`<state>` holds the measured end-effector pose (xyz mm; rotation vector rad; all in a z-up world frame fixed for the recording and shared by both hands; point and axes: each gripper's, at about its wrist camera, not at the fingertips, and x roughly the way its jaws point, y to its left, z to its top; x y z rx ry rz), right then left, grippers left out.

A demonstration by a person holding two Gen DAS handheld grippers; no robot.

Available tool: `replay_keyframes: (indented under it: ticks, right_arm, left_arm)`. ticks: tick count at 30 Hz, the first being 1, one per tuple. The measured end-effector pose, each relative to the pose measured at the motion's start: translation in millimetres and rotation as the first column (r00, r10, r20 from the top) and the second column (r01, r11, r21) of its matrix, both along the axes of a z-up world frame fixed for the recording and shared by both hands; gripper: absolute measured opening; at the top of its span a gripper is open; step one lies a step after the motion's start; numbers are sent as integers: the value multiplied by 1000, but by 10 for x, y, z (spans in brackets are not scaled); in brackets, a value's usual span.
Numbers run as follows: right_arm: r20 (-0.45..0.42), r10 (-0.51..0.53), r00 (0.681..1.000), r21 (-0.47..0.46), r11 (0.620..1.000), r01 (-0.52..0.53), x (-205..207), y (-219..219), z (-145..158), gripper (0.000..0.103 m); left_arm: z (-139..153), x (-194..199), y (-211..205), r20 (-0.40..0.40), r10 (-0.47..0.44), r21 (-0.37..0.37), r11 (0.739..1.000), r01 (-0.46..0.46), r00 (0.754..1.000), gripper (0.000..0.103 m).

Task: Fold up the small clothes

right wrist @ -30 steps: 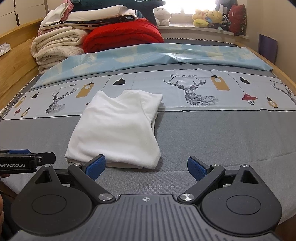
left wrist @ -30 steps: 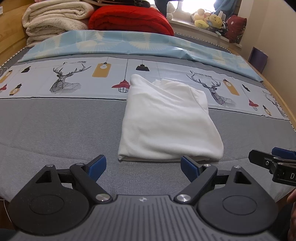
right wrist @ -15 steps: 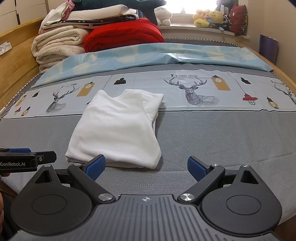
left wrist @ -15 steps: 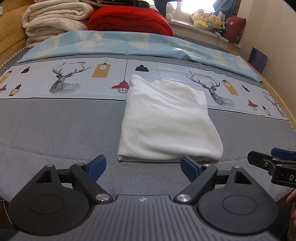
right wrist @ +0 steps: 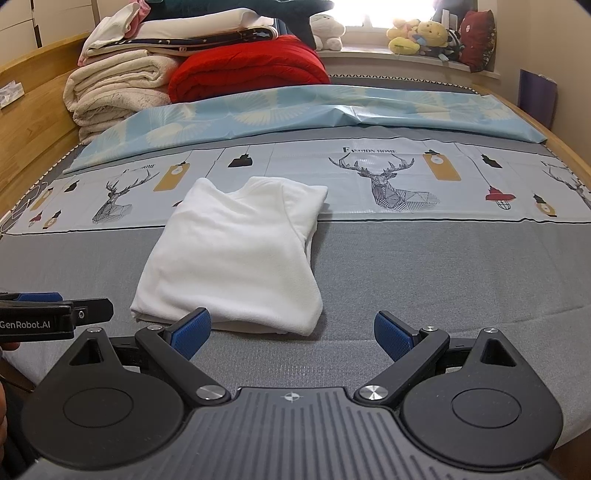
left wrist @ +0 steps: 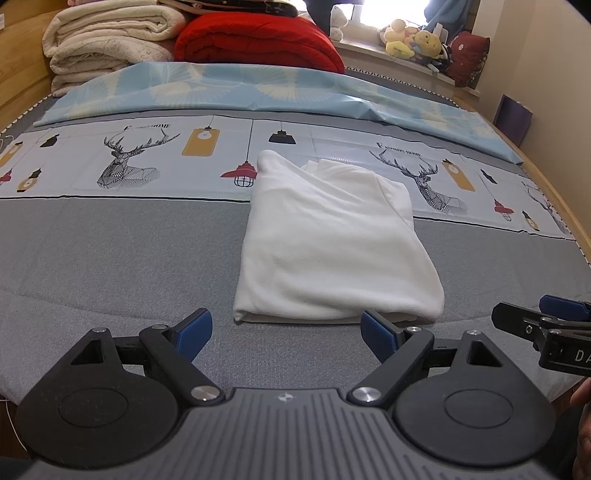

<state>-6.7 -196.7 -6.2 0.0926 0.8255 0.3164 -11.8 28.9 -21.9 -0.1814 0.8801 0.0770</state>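
Note:
A folded white garment (left wrist: 332,243) (right wrist: 236,254) lies flat on the grey bed cover (left wrist: 110,266), its far end over the printed deer strip. My left gripper (left wrist: 286,334) hovers just short of the garment's near edge, jaws wide open, nothing between the blue pads. My right gripper (right wrist: 291,334) stands open too, near the garment's near right corner, with nothing held. Each gripper shows at the side of the other's view: the right gripper (left wrist: 543,325) at the right edge, the left gripper (right wrist: 55,314) at the left edge.
Folded cream blankets (right wrist: 114,88) and a red quilt (right wrist: 247,70) are stacked at the bed's far end, behind a light blue sheet (right wrist: 295,110). Plush toys (right wrist: 417,33) sit on the window sill. Wooden bed rails (right wrist: 33,110) run along both sides.

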Motion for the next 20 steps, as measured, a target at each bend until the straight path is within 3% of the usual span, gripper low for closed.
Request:
replay_keyframes:
  ticks: [20]
  right_arm:
    - [-1,3,1000,-1,1000,-3,-1,-4,-1,95]
  left_arm:
    - [-1,8,-1,16,-15,1,1000,15,1000,91]
